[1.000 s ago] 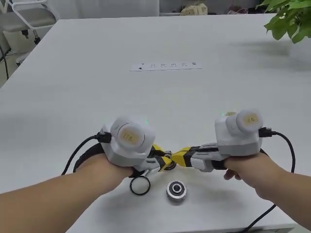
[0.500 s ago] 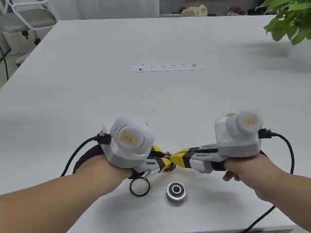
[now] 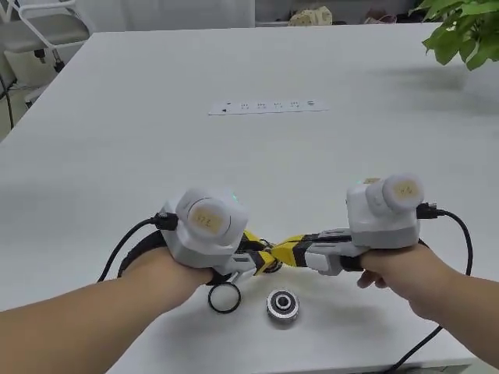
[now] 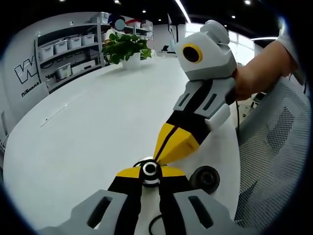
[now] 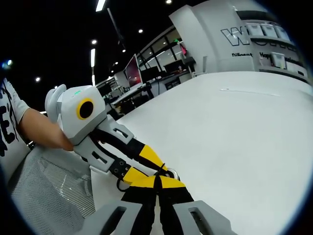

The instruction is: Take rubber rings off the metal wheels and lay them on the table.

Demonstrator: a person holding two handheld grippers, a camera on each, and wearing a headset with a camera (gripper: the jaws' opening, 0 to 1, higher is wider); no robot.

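Two handheld grippers meet tip to tip at the near edge of a white table (image 3: 257,164). The left gripper (image 4: 149,174) is clenched on a small metal wheel (image 4: 149,169), its yellow jaw tips pressed to either side of the wheel, which it holds just above the tabletop. The right gripper (image 5: 156,180) comes in from the right with its jaws closed to a point against the wheel's rim. A thin black loop (image 5: 168,171) shows there in the right gripper view, but whether the jaws pinch it cannot be told. A loose rubber ring (image 3: 210,299) lies flat on the table just near of the left gripper. A second wheel (image 3: 282,305) sits on the table to the right of the ring, near it but apart, below the joined tips. A black cable trails from each gripper toward the near edge. A white power strip (image 3: 267,106) lies at the table's middle, well beyond the work. A green plant (image 3: 461,31) stands at the far right corner. A grey mesh chair back (image 4: 274,161) shows off the near edge in the left gripper view.
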